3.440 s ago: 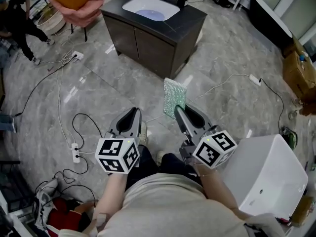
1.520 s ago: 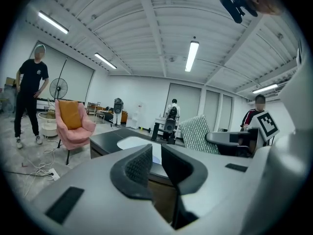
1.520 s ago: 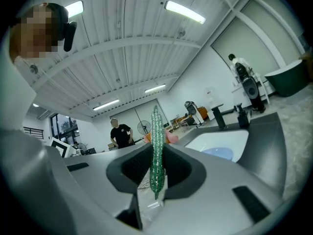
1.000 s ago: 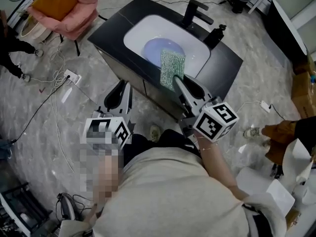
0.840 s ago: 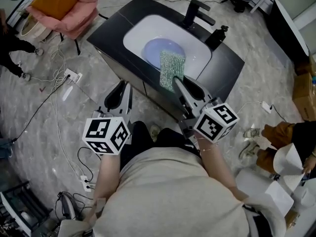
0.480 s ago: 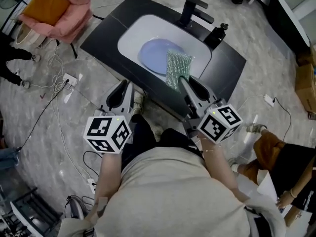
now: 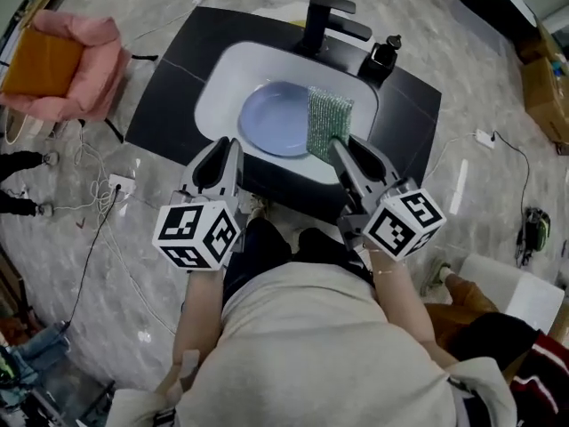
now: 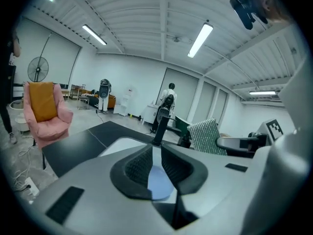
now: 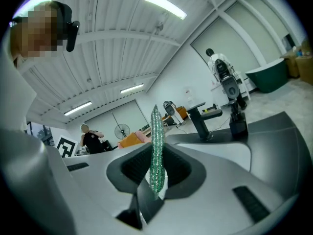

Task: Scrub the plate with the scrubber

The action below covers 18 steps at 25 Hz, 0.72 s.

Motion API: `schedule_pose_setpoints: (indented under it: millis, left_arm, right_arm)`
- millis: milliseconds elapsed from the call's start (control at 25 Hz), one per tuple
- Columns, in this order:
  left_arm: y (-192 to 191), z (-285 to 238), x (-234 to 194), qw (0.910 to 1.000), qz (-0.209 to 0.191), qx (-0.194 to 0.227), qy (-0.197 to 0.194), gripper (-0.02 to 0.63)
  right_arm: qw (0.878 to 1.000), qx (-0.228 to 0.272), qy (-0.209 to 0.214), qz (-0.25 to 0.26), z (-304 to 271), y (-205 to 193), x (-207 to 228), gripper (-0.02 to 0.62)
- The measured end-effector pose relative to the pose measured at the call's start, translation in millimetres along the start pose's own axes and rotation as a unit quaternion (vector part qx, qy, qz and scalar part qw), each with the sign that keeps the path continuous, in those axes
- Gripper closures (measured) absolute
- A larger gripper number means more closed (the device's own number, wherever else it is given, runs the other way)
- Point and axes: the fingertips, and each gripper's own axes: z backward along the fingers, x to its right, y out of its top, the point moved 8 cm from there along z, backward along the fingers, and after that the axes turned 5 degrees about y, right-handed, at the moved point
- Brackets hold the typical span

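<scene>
Both tools have closed in on the sink. A few seconds back the vanity stood well across the grey marble floor, and now the white oval sink basin point(image 7: 212, 92) lies directly ahead of the jaws, set into the black tabletop point(image 7: 160, 105). The round pale blue plate point(image 7: 274, 118) lies flat in the bottom of that basin, in front of the black faucet point(image 7: 324, 18).

The right tool point(image 7: 345, 148) is clamped on the lower edge of the flat green glittery scrubber point(image 7: 328, 123), which stands upright from the jaws. From the head view the scrubber covers the plate's right rim, though whether it touches the plate cannot be told from these views. The left tool point(image 7: 220, 149) carries nothing. Its jaws stand only a narrow gap apart, and the plate shows through that gap in the left gripper view.

The step in hand looks like the final lowering before scrubbing begins. To do it well, the right tool should tip forward so the scrubber's broad face, not its thin top edge, meets the plate. The strokes should then sweep from the rim across the middle. The grip sits low on a floppy pad, so light pressure will likely keep it from folding. The left tool could press down on the near rim, since the loose plate may skate around the smooth basin.
</scene>
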Motion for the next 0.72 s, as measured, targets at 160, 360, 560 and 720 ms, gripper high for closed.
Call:
schedule_pose_setpoints:
  millis: [160,360,560,720]
  left_arm:
    - [24,-35,-25,0.9993,-0.014,-0.016,-0.029,0.560]
    - [41,-72,-55,0.9968,-0.027,-0.043,-0.062,0.560]
    - [44,-113,-70,0.9888,-0.043,-0.088,-0.113,0.560]
    - [39,-143,-78,0.9812,-0.050,-0.129,-0.134,0.560]
  right_arm:
    - [0.999,0.028,-0.045,-0.008,-22,8,2,0.514]
    - [0.995,0.046,-0.085,-0.012,-50,11,4,0.514]
    - [0.990,0.059,-0.130,-0.017,-68,8,8,0.514]
    - [0.984,0.057,-0.165,-0.018,-76,5,13,0.514]
